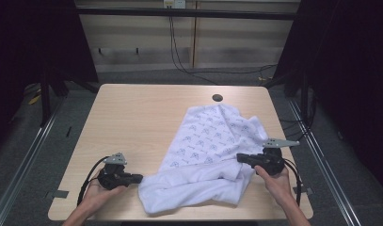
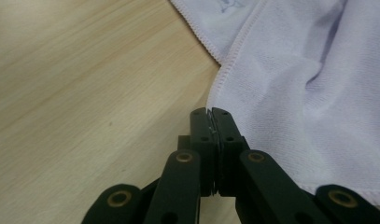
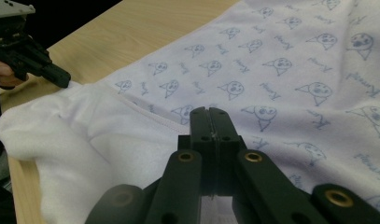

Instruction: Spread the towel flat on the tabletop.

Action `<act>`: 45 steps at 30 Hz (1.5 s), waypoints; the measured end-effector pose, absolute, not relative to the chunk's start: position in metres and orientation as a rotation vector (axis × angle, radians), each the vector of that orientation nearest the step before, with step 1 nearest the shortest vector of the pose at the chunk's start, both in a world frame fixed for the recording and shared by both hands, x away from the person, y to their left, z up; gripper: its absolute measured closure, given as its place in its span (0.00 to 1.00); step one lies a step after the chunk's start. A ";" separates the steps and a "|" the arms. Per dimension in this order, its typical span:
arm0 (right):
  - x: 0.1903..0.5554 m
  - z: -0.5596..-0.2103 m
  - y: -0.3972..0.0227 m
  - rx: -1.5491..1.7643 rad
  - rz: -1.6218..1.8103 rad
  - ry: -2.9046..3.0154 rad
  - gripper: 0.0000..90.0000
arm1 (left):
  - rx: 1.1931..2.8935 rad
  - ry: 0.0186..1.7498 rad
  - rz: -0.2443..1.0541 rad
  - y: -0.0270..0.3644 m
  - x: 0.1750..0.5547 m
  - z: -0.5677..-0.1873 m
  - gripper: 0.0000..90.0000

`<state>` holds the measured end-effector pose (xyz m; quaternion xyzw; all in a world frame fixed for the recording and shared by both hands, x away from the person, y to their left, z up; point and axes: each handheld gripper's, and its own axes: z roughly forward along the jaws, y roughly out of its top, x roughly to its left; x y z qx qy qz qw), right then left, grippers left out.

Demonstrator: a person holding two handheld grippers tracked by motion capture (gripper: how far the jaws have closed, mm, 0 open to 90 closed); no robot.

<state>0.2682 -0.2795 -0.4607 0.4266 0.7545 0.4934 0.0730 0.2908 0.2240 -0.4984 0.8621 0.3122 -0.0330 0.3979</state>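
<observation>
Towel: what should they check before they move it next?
1. Towel lying flat: not ok, its near end is folded and bunched.
2. Left gripper shut: ok, its tips are right at the hem.
3. Hem really pinched in the left gripper: cannot tell.
4. Right gripper shut: ok, it sits over the printed side.
5. Right gripper holding cloth: cannot tell.
6. Bare table beside the towel for spreading it: ok.
</observation>
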 end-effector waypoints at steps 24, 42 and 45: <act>0.124 -0.413 -0.289 1.111 1.440 2.348 1.00 | 1.959 0.513 -0.154 0.248 0.186 -0.436 0.98; 0.187 -0.446 -0.254 1.117 1.271 2.489 0.73 | 2.045 0.644 -0.079 0.207 0.283 -0.477 0.90; 0.211 -0.461 -0.240 1.133 1.240 2.560 0.71 | 2.065 0.653 -0.115 0.182 0.305 -0.488 0.90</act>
